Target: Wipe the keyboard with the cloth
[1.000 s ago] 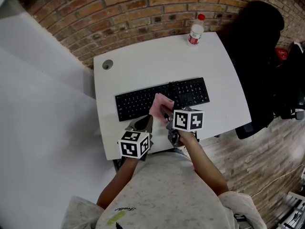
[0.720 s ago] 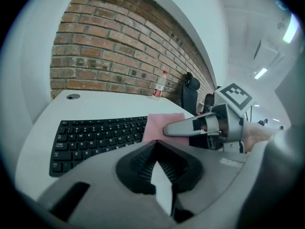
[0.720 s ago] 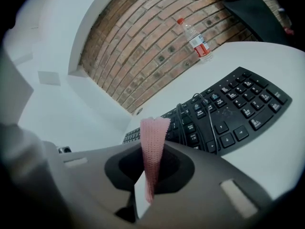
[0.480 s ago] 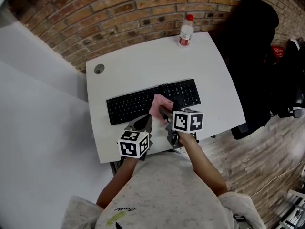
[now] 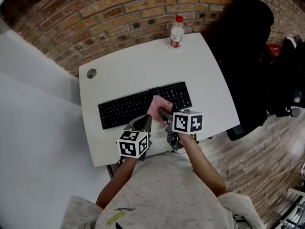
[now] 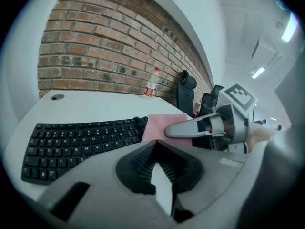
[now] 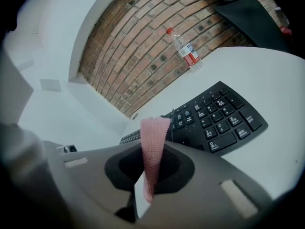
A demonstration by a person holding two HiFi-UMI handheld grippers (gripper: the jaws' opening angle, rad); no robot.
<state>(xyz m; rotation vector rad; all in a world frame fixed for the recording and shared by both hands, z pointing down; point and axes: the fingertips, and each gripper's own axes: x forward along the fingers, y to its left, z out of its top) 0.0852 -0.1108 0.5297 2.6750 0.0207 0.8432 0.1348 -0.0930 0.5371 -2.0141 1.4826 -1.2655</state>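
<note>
The black keyboard (image 5: 138, 105) lies across the white desk (image 5: 143, 66). A pink cloth (image 5: 159, 107) rests on its right half, held in my right gripper (image 5: 163, 112), which is shut on it. In the right gripper view the cloth (image 7: 153, 144) stands folded between the jaws, with the keyboard's number pad (image 7: 219, 120) just beyond. My left gripper (image 5: 144, 122) hovers at the keyboard's front edge, left of the cloth, shut with nothing in it. The left gripper view shows the keyboard (image 6: 81, 140), the cloth (image 6: 159, 127) and the right gripper's finger (image 6: 183, 129) lying on it.
A plastic bottle with a red cap (image 5: 176, 32) stands at the desk's far edge by the brick wall. A round cable hole (image 5: 91, 73) sits at the far left corner. A black office chair (image 5: 243, 42) stands to the right of the desk.
The cloth in my right gripper has slid rightward along the keyboard, towards the number pad end. The left gripper stays beside it, and the desk has shifted left in the head view.
</note>
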